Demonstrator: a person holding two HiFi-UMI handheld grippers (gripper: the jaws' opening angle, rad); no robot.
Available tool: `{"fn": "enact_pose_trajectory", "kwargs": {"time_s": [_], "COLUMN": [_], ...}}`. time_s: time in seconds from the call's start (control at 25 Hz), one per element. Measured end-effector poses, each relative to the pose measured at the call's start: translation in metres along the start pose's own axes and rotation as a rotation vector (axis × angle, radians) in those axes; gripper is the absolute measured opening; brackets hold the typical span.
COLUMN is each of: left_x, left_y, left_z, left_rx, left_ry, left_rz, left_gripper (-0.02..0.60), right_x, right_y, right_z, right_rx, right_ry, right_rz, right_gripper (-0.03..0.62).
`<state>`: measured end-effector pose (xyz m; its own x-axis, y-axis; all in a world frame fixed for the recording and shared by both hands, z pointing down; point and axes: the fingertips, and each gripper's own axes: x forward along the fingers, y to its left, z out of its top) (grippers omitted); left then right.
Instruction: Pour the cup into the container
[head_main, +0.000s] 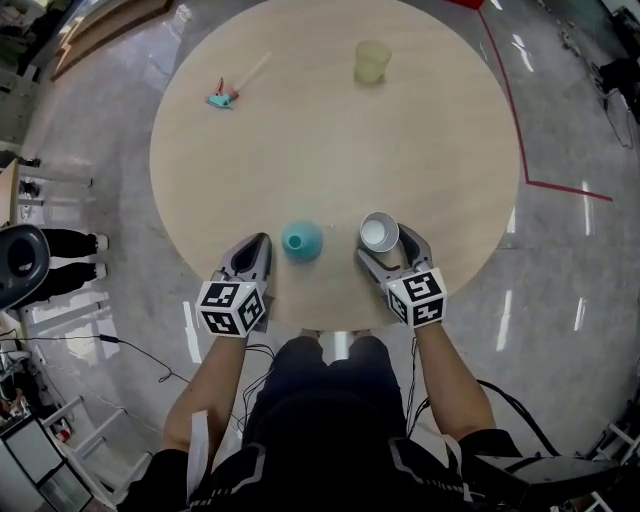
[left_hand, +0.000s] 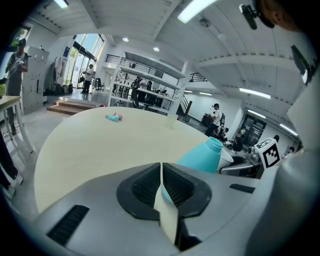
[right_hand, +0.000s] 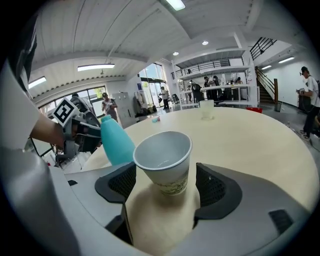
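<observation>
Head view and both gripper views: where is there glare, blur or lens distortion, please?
Head view: sharp, with white glare streaks on the glossy grey floor; the round pale wooden table is evenly lit. Left gripper view: fisheye curves the table edge, corners are black. Right gripper view: the white paper cup is sharp, ceiling lamps burn out.

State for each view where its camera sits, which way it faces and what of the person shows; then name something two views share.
Head view: on the head, facing down at the table; forearms, left gripper and right gripper show.
Left gripper view: on that gripper, facing across the table past shut jaws; the other gripper shows.
Right gripper view: on that gripper, facing the cup between open jaws; the left hand shows.
Shared: both gripper views show the bottle.
</observation>
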<state>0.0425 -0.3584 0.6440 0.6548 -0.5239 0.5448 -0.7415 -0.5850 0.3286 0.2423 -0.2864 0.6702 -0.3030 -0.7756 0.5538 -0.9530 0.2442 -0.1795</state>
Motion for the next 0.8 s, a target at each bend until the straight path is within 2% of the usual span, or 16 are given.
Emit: {"fn": "enact_pose_trajectory", "kwargs": {"time_s": [0.48,0.6,0.8], "left_x": [0.014,0.015,0.013], "left_y": [0.002,0.000,0.001], "left_z": [-0.005,-0.005,-0.001], "left_rx": [0.016,0.014,0.012], "left_ry": [0.021,0.019,0.009], "left_rz": [-0.010,-0.013,-0.011], "left_gripper": [-0.008,-0.008,-0.008], "right_x": [0.021,0.020,0.018], "right_y": [-0.006,-0.005,-0.005], "right_z": [-0.003,-0.002,0.003], "right_rx": [-0.040,-0.055,-0.070], "right_ry": [-0.018,-0.025,-0.034], "right_rz": [-0.018,-0.019,-0.029], "right_gripper": [0.347,0.316,0.308]}}
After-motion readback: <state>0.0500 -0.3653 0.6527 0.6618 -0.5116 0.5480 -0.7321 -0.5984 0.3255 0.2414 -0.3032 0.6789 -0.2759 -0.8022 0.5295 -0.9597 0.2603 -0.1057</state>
